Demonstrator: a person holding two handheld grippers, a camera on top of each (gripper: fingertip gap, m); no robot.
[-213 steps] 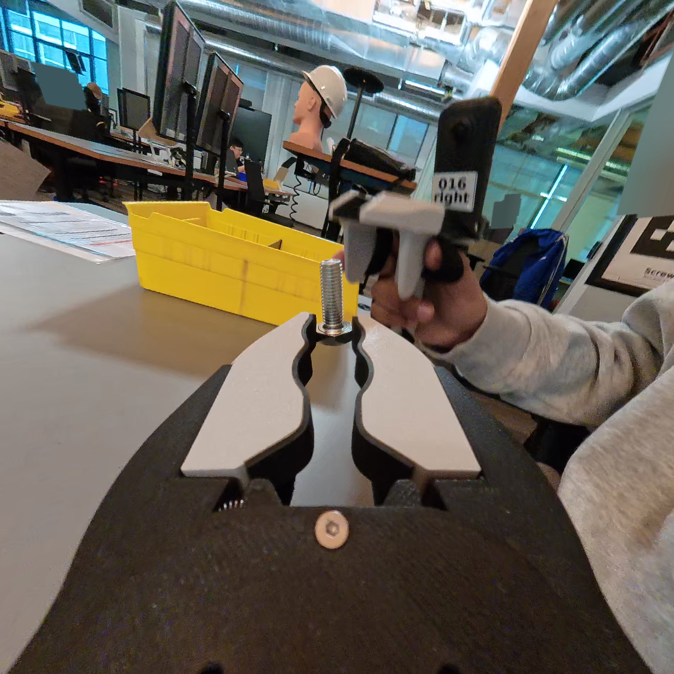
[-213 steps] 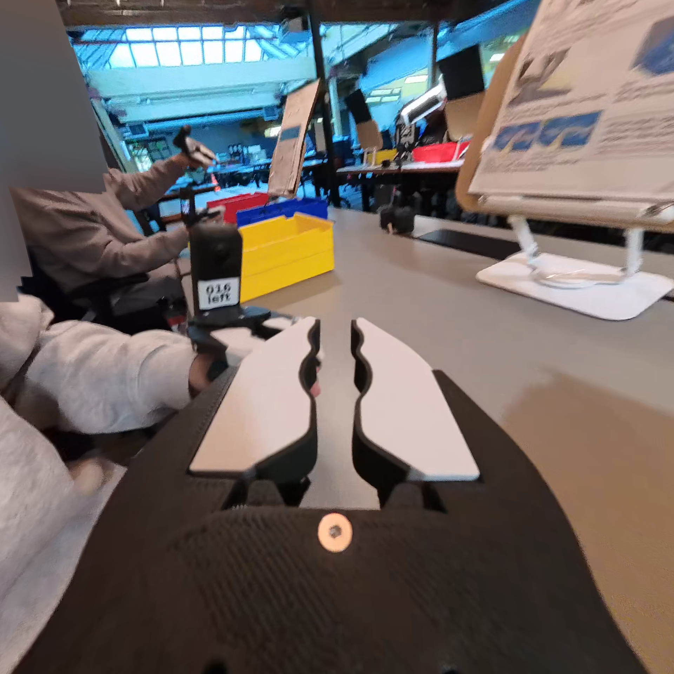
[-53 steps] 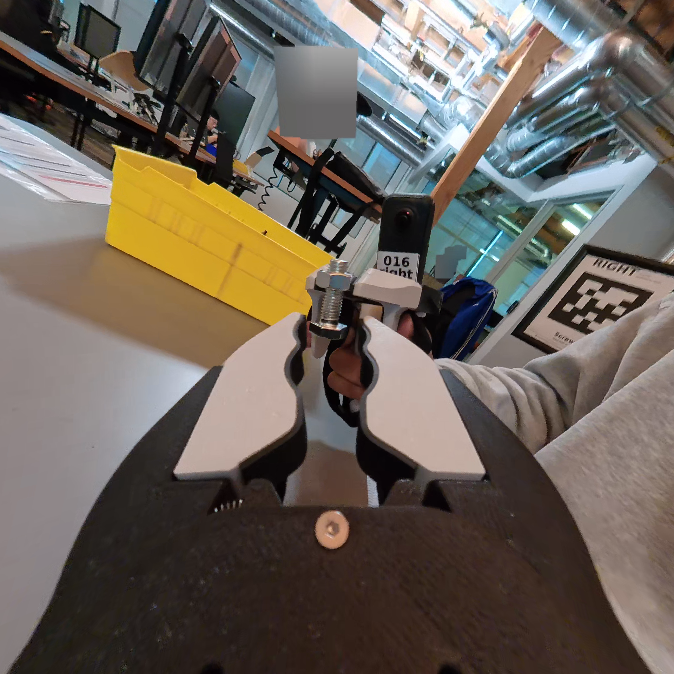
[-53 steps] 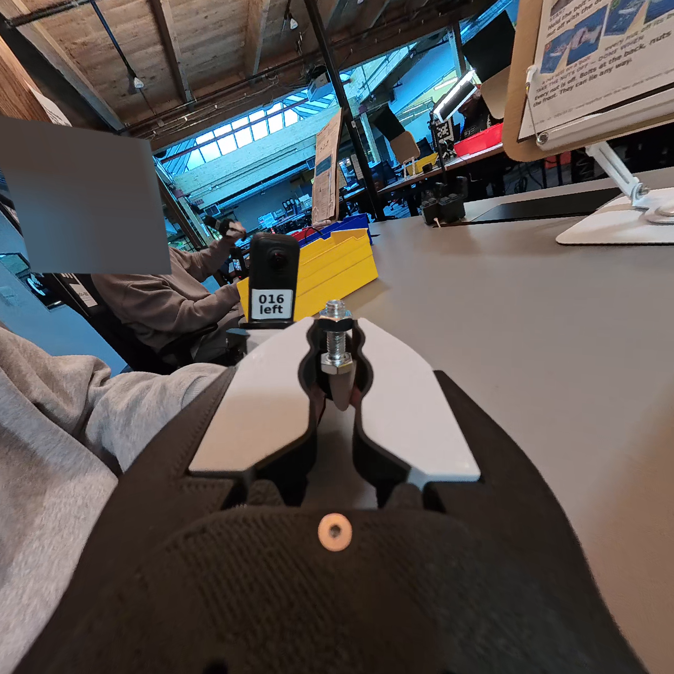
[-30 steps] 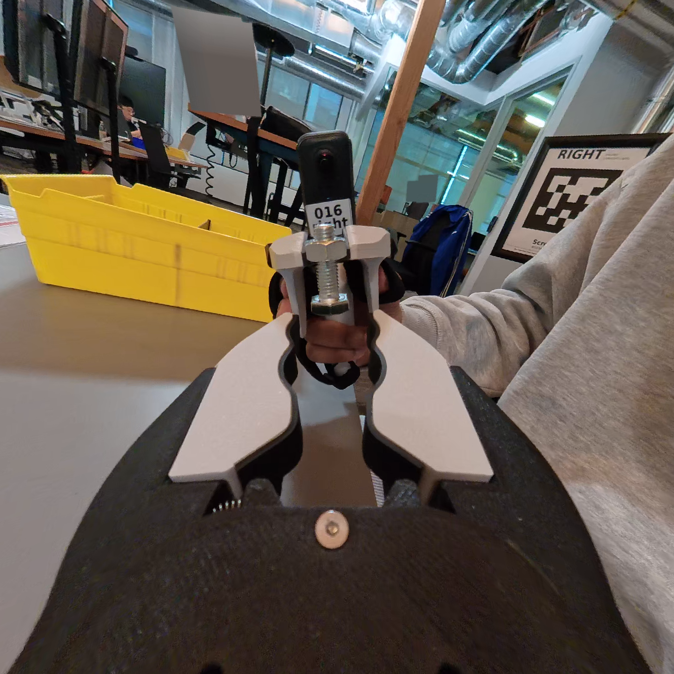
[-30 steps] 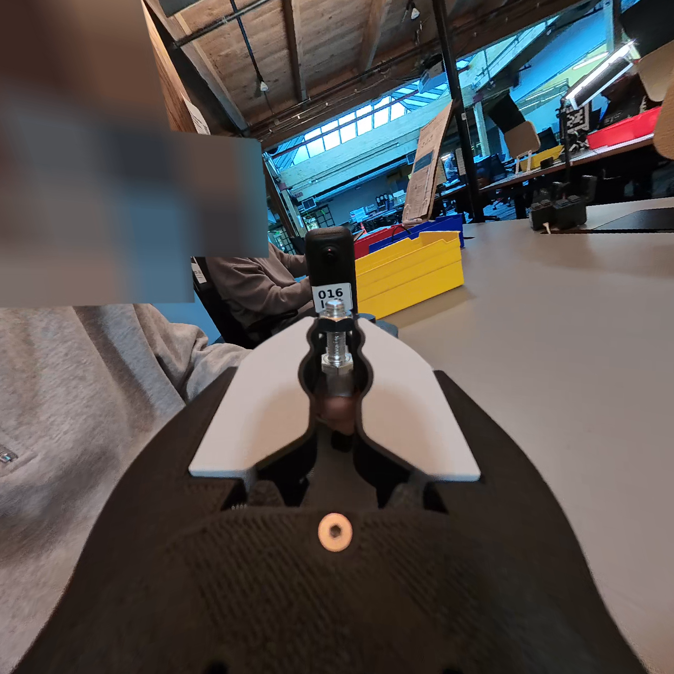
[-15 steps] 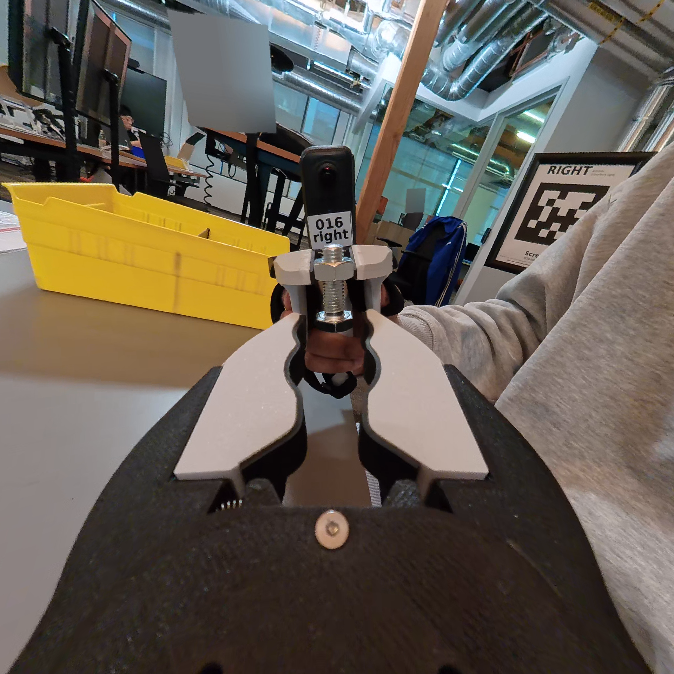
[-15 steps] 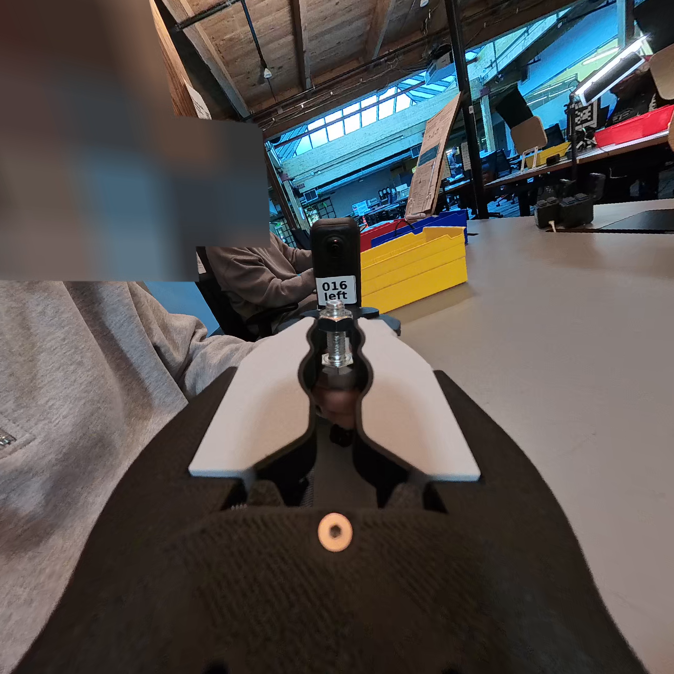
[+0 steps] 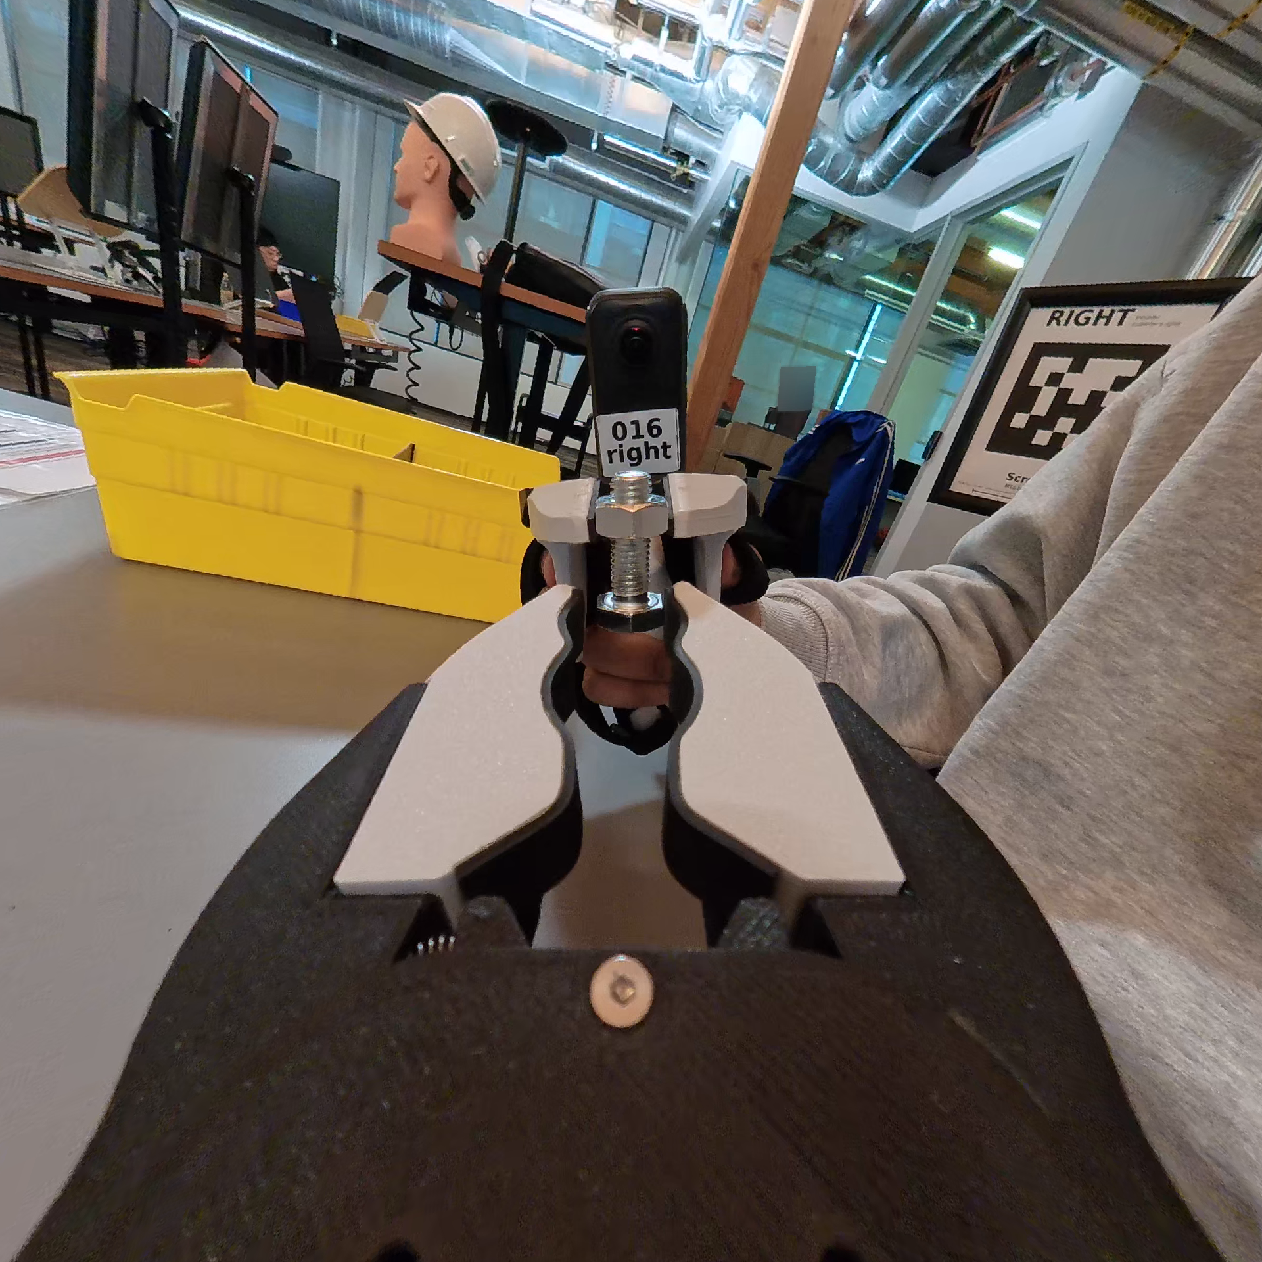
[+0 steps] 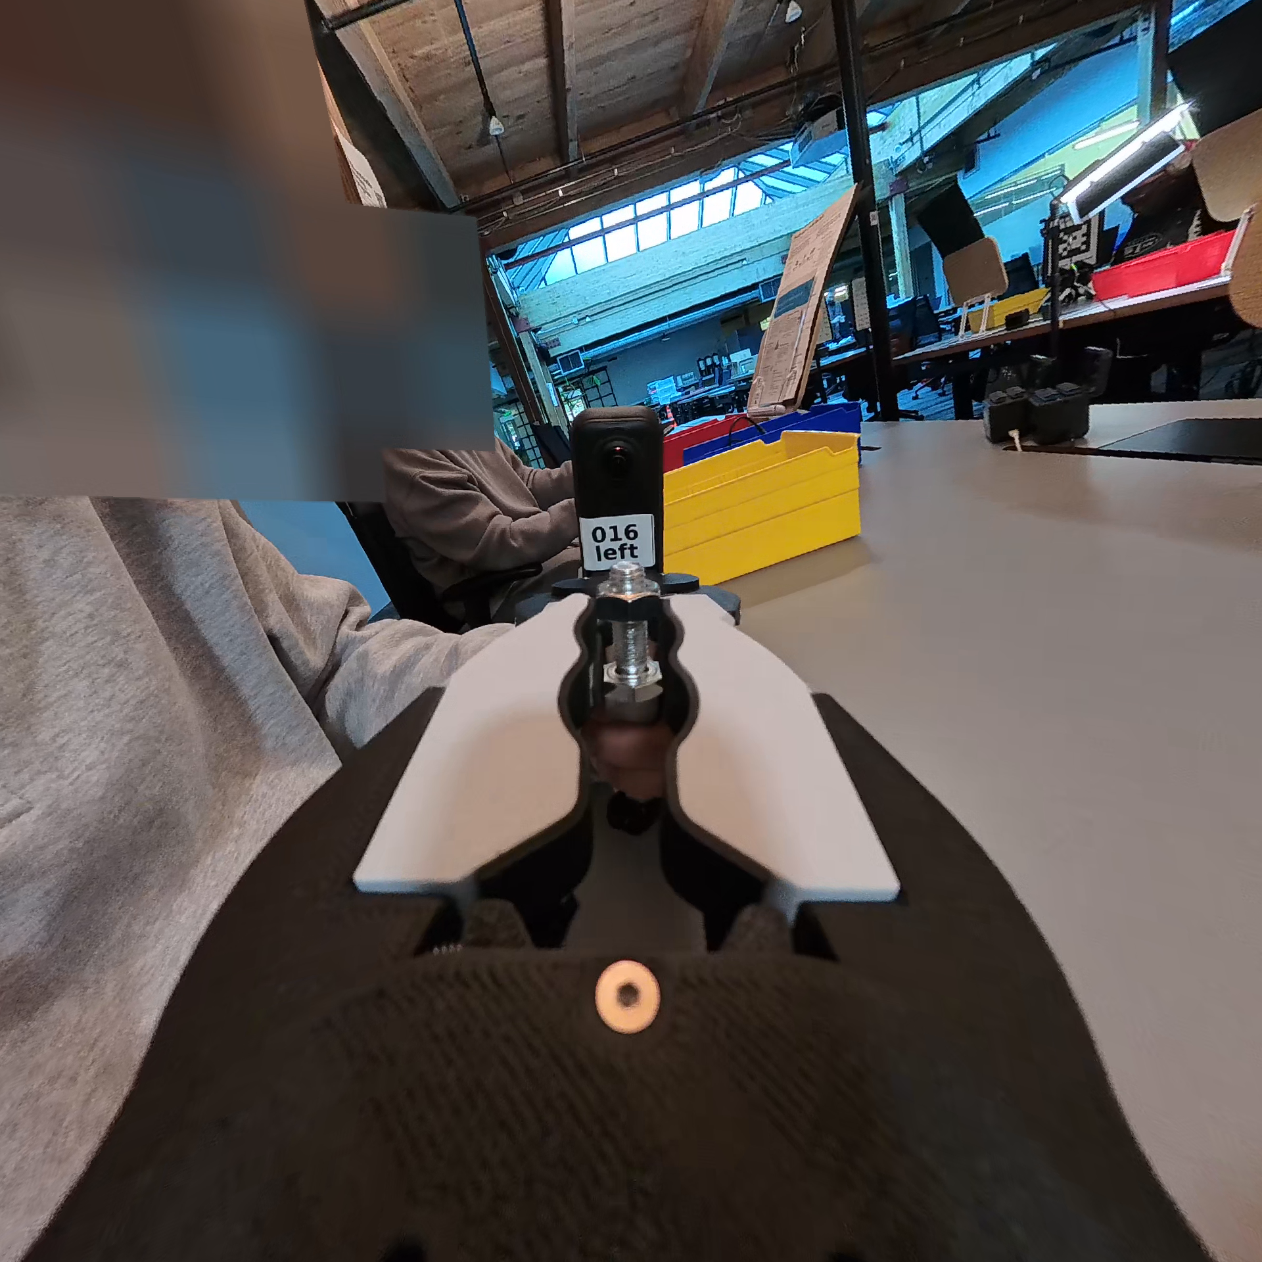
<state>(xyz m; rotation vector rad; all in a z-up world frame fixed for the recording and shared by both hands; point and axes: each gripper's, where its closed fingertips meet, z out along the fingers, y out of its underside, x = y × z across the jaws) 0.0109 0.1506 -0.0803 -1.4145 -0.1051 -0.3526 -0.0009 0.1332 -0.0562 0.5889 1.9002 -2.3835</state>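
**Left tongs drawn in around the bolt's lower end**

Narrower now than a second ago, the gap of my left tongs [image 9: 628, 614] has drawn in around the bottom of the bolt [image 9: 628, 563], which has barely shifted in either view.

Far left on the grey table [image 9: 171, 717] sits a yellow bin [image 9: 239, 519], well apart from both tools and out of the way.

At the centre the two tools face each other above the table, and the bolt stands upright between them. My left tongs sit just beside the bolt's lower end, where a washer and head or second nut are. The pads look very close on both sides. I cannot tell whether they actually bite or only cradle it.

Beyond, my right tongs [image 9: 632, 509] are clenched on the upper nut [image 9: 632, 513], with a grey finger pressed to each flat. I judge that this grip carries the bolt, which is why it hangs so straight through the notch.

From the right wrist view, the bolt's thread runs down the wavy gap behind the closed tips.

Rightmost are a grey sleeve [image 9: 922, 635] and, behind it, a framed black-and-white marker board [image 9: 1079, 396].
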